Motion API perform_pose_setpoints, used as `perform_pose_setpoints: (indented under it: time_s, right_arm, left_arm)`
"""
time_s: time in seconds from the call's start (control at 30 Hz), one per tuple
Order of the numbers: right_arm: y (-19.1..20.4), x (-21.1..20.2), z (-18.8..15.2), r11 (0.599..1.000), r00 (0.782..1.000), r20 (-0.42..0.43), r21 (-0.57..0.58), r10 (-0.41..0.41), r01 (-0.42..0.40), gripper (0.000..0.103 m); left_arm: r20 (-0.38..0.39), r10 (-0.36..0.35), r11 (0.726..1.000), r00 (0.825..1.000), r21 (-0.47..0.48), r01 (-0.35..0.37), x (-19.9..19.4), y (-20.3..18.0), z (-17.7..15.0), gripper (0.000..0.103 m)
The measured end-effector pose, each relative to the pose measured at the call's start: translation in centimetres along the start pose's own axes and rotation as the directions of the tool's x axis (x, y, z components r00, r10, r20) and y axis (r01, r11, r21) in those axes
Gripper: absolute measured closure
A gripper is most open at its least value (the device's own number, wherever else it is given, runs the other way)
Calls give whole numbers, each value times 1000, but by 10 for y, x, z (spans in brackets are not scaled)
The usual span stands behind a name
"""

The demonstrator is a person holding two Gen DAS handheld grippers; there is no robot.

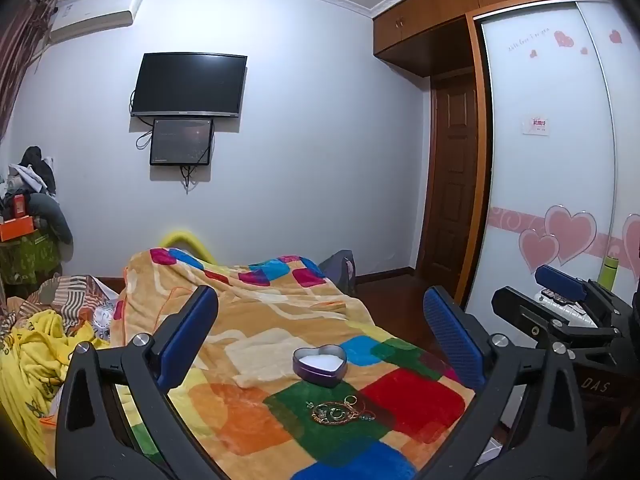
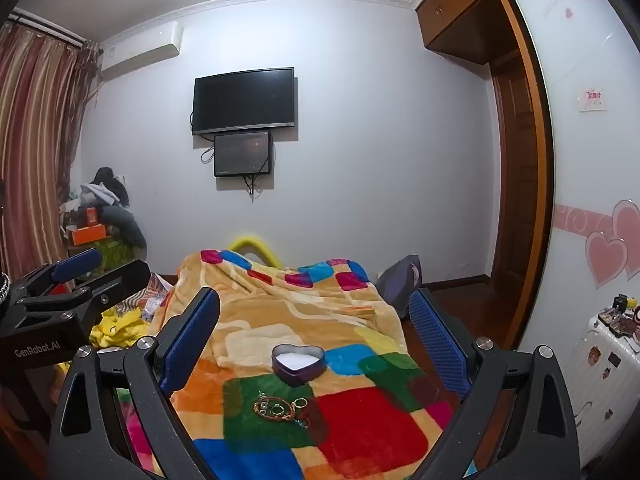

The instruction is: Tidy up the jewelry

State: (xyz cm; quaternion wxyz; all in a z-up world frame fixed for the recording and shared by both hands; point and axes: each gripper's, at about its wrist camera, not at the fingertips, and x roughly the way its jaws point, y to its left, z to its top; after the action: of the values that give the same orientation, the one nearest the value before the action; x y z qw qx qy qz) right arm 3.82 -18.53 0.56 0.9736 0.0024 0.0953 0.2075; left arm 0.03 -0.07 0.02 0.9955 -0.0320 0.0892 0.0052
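Observation:
A purple heart-shaped tin (image 1: 319, 364) (image 2: 298, 362) stands open on the colourful patchwork blanket (image 1: 412, 404) (image 2: 368, 424), its inside white. Just in front of it, on a green patch, lies a small heap of jewelry (image 1: 338, 405) (image 2: 282, 405): a bracelet, rings and small pieces. My left gripper (image 1: 320, 296) is open and hovers over the blanket, short of the tin, with nothing between its blue pads. My right gripper (image 2: 315, 296) is open too and equally empty. Each gripper shows at the edge of the other's view, the right gripper (image 1: 536, 292) and the left gripper (image 2: 100, 270).
Yellow clothing (image 1: 36, 356) lies crumpled on the bed to the left. A white suitcase (image 2: 600, 364) with small items on top stands at the right by the sliding wardrobe (image 1: 548, 160). A TV (image 1: 190, 84) hangs on the far wall. Clutter is piled at the back left (image 2: 100, 216).

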Motion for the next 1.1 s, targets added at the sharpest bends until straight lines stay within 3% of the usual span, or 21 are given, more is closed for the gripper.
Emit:
perform_pose_setpoints:
  time_s: [1.1]
  right_arm:
    - [1,0,0,1000,1000,-6,6,4,-4,8]
  left_arm:
    - [-31,2,1000,1000,-27,-3,7,5,-3,0]
